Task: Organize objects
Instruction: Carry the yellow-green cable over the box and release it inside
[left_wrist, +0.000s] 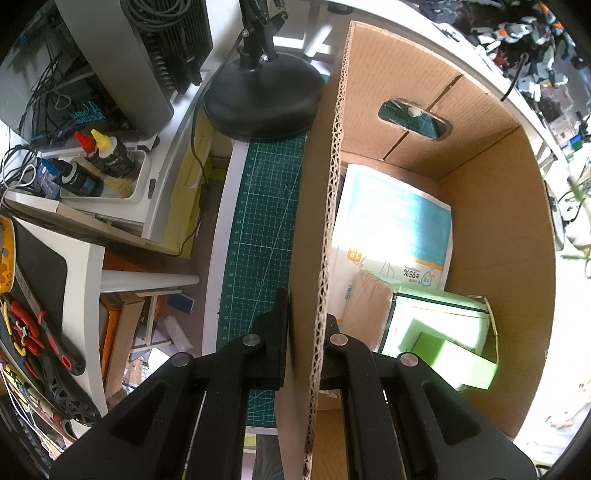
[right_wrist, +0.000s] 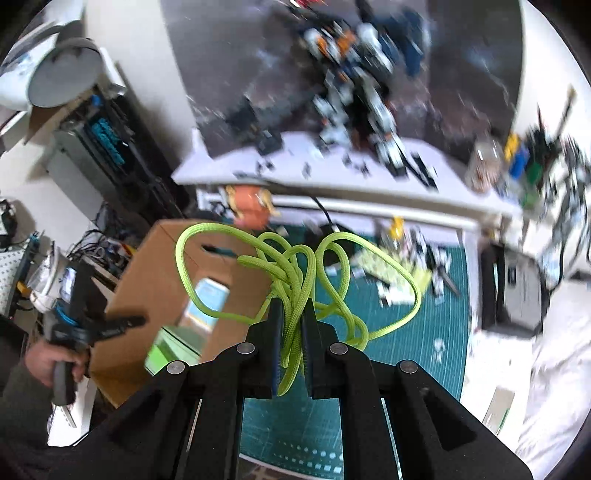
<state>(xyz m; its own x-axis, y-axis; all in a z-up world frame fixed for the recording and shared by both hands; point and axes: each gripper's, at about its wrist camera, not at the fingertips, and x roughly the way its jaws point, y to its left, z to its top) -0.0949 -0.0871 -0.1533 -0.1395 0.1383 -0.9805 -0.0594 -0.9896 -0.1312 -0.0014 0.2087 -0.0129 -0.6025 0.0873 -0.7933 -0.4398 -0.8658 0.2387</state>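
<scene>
Right claw (right_wrist: 292, 314) clenched on green cord (right_wrist: 295, 273), loops dangling above cutting mat (right_wrist: 424, 350). Left claw (left_wrist: 303, 325) pinches box (left_wrist: 498, 229) wall at mat's edge. Packets already inside box; cord not yet in, small parts left near mat's far edge.

Task objects. A lime-green braided cord (right_wrist: 295, 284), tangled in loose loops, hangs in the air above a green cutting mat (right_wrist: 417, 332), its gathered middle strands pinched together and the loops fanning out to left and right. To its left stands an open, brown corrugated cardboard box (left_wrist: 498, 229), upright on the mat, with a hand-hole in its far wall. Inside the box lie a white-and-blue printed packet (left_wrist: 399, 229), a tan flat piece (left_wrist: 369, 306) resting on the packet, and, nearest, a pale green carton (left_wrist: 439, 332).
</scene>
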